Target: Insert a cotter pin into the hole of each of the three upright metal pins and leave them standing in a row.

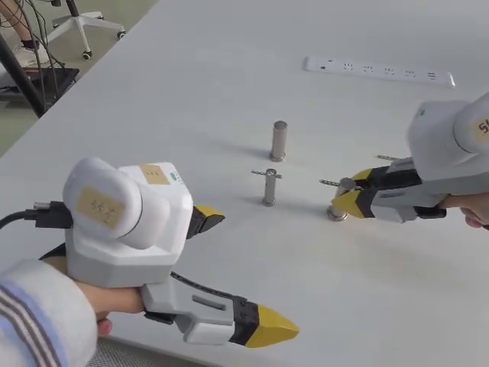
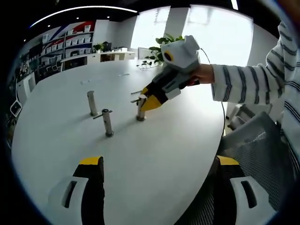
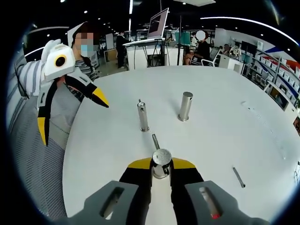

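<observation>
Right gripper view shows near metal pin (image 3: 161, 161) clamped between both fingers (image 3: 139, 164).

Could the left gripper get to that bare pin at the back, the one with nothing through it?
Probably yes. The left gripper is open and empty, with bare table between it and the bare pin; the middle pin stands just beside that path.

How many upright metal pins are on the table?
3: back pin bare, middle pin with a cotter pin, third pin gripped by the right gripper.
</observation>
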### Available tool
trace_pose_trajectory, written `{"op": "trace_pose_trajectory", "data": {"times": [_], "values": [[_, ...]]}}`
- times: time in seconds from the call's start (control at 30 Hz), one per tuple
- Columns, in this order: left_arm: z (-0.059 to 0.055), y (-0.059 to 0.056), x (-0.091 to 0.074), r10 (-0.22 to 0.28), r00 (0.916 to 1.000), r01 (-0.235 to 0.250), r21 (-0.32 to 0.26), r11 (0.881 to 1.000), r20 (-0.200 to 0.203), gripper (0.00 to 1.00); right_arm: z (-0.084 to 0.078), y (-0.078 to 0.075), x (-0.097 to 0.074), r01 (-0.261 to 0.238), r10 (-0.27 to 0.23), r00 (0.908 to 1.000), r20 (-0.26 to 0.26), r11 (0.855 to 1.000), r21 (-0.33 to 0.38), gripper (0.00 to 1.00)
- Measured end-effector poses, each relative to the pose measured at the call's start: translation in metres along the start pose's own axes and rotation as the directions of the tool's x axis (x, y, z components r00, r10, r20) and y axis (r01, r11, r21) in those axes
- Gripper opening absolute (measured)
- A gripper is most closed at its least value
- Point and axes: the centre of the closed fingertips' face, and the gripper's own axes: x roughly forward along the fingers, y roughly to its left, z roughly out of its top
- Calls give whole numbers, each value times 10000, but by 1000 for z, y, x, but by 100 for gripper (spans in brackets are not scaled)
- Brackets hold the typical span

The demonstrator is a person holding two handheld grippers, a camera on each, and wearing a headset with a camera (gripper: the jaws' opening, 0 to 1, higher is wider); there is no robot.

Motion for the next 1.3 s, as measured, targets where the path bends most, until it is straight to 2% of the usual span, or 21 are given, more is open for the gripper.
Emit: {"op": "trace_pose_trajectory", "data": {"times": [0.13, 0.23, 0.33, 0.47, 0.63, 0.77, 0.9, 1.03, 1.3], "values": [[0, -1, 1, -23, 10000, 23, -6, 10000, -20, 97, 1, -1, 0, 82, -82, 9999, 59, 10000, -6, 11], [4, -1, -1, 2, 9999, -1, -48, 10000, 130, 97, 6, -2, -5, 270, -272, 9993, 249, 9996, 90, 23], [8, 1, -4, 84, 9996, -81, -83, 9999, 287, 97, 9, -4, -11, 478, -485, 9978, 445, 9987, 168, 31], [15, 5, -7, 282, 9984, -281, -10, 9996, 495, 97, 22, 0, -26, 552, -616, 9919, 1114, 9967, 597, 38], [24, 10, -10, 508, 9953, -506, -43, 9987, 826, 97, 24, 6, -45, 841, -897, 9881, 1249, 9953, 489, 49], [30, 12, -13, 580, 9924, -560, -211, 9982, 1089, 96, 28, 12, -60, 1035, -1192, 9788, 1663, 9895, 1005, 58], [32, 12, -15, 605, 9916, -585, -211, 9981, 1140, 96, 29, 20, -74, 1121, -1370, 9709, 1962, 9847, 1331, 65], [31, 12, -19, 585, 9927, -567, -199, 9982, 1058, 96, 26, 26, -83, 1257, -1557, 9676, 1987, 9797, 1560, 73], [43, 20, -30, 708, 9893, -706, -63, 9975, 1276, 96, 8, 39, -92, 1456, -1817, 9710, 1554, 9649, 2186, 86]]}}
